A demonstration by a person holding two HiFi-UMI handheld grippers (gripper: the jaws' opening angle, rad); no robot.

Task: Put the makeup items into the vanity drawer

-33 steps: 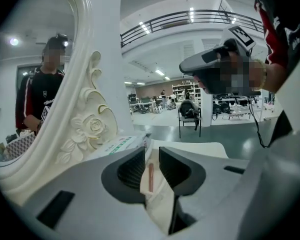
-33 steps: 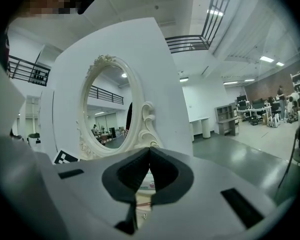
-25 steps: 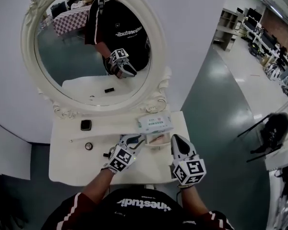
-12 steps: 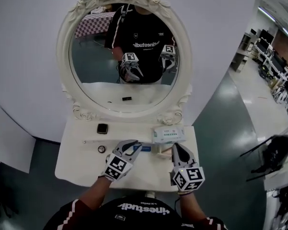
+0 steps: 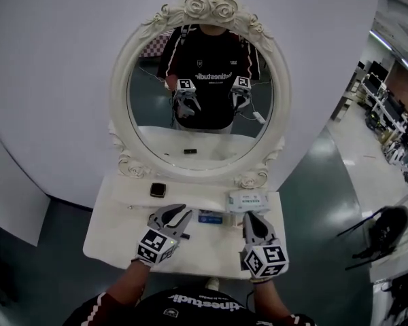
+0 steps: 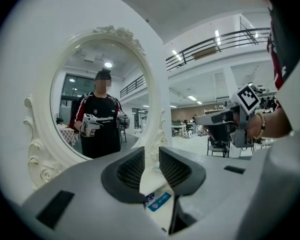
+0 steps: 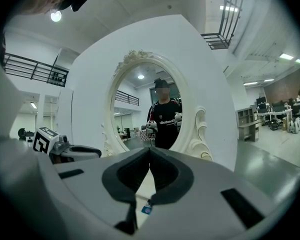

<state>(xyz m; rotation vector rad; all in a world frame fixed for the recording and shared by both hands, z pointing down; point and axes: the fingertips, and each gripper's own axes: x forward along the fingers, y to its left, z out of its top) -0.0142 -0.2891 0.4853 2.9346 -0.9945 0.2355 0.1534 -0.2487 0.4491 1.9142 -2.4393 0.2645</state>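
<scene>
A white vanity table stands under an oval mirror. On it lie a dark square compact, a thin stick, a small blue-labelled item and a white wipes pack. My left gripper hovers over the table's front left, just left of the blue-labelled item, open with nothing between its pads. Over the front right, below the wipes pack, my right gripper has its tips together and holds nothing. No drawer shows in any view.
The mirror's carved white frame rises right behind the items against a white wall. A dark chair stands on the green floor to the right. The mirror reflects the person with both grippers.
Both grippers have drawn back from the items towards the table's front edge and risen. The left one moved left, away from the wipes pack. The head view has swung to centre the mirror.
</scene>
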